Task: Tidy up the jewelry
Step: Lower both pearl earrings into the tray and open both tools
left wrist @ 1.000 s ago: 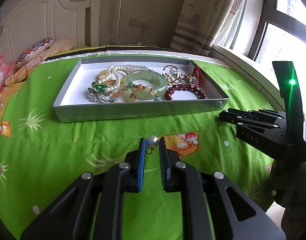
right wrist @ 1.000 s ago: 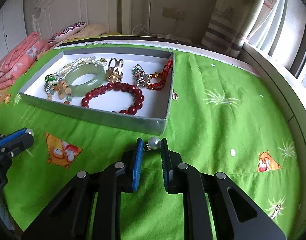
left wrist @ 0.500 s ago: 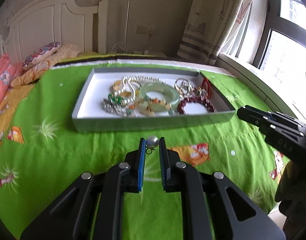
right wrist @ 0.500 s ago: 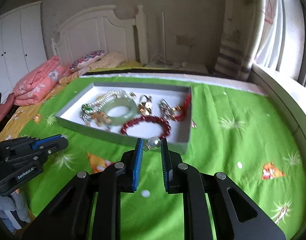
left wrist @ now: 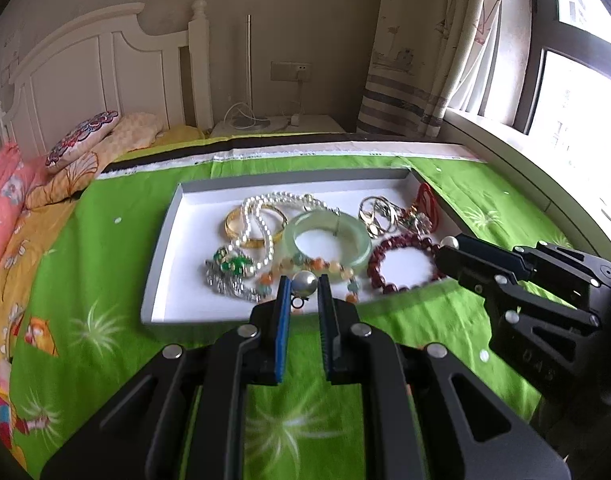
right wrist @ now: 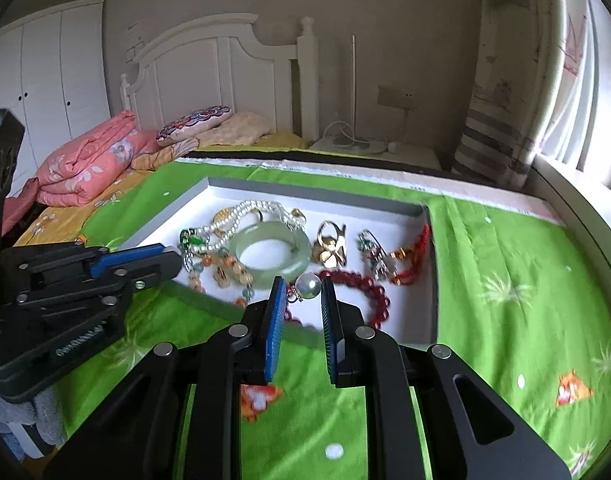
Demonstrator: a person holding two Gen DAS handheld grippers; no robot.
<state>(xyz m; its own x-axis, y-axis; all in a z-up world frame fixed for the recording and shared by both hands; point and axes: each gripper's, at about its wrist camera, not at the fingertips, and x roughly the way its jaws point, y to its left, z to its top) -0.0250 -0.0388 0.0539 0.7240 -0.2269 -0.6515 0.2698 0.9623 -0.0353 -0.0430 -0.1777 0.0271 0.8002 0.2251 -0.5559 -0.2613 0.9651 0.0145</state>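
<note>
A shallow grey tray (left wrist: 161, 240) with a white floor lies on the green bedspread and holds the jewelry: a pale jade bangle (left wrist: 327, 240), a red bead bracelet (left wrist: 401, 264), a pearl necklace (left wrist: 261, 220) and a gold bangle (left wrist: 235, 224). My left gripper (left wrist: 303, 280) is shut on a pearl earring (left wrist: 304, 283), held over the tray's near wall. My right gripper (right wrist: 302, 282) is shut on a second pearl earring (right wrist: 308, 286) above the red bracelet (right wrist: 369, 292). Each gripper shows in the other's view: the right one (left wrist: 445, 249) at the tray's right corner, the left one (right wrist: 173, 256) at its left side.
The green bedspread (right wrist: 505, 280) covers the bed around the tray (right wrist: 305, 194). Pink folded bedding (right wrist: 85, 164) and pillows lie far left near the white headboard (left wrist: 85, 80). A curtain and window ledge (left wrist: 525, 168) run along the right.
Both grippers have risen and come forward to the tray, each still holding its pearl earring. The tray now lies right behind the fingertips, and each gripper's tip has reached over the tray's edge.
</note>
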